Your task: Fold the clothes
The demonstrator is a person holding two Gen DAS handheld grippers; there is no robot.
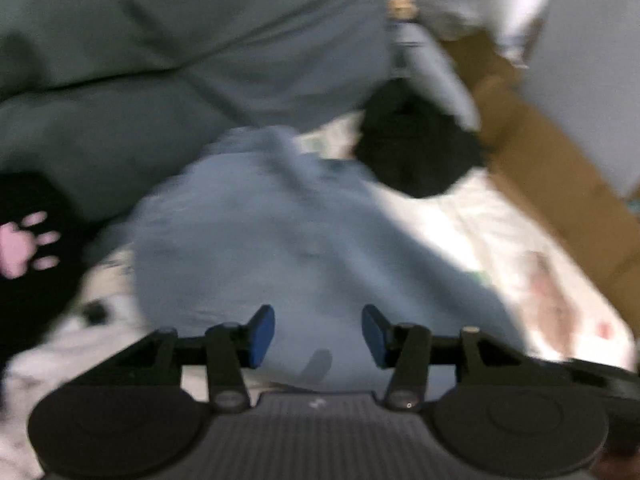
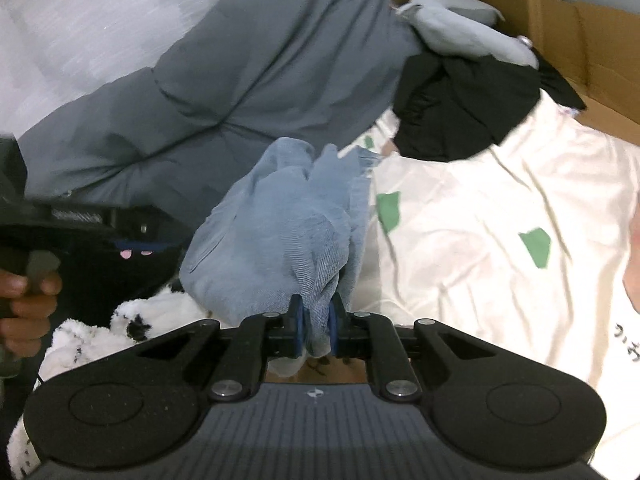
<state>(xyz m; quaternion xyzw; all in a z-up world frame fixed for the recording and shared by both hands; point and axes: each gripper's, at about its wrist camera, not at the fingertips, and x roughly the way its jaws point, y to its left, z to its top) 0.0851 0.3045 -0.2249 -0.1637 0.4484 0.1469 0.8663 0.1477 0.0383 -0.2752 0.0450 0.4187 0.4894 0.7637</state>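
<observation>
Two claws are in play: your right claw (image 2: 316,330) is clamped on a bunched fold of the blue garment (image 2: 280,224), while your left claw (image 1: 318,334) stands apart and empty over the same cloth. That garment lies on the white bedsheet (image 2: 480,220), with a grey duvet (image 2: 240,72) behind and black clothing (image 2: 460,108) near the cardboard box (image 2: 592,52).

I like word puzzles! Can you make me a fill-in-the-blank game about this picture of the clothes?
1. The right gripper is shut on a light ____ corduroy garment.
2. The left gripper has its jaws ____, holding nothing.
3. The white bedsheet has ____ patches printed on it.
4. Behind the black garment stands a brown cardboard ____.

Answers: blue; open; green; box
</observation>
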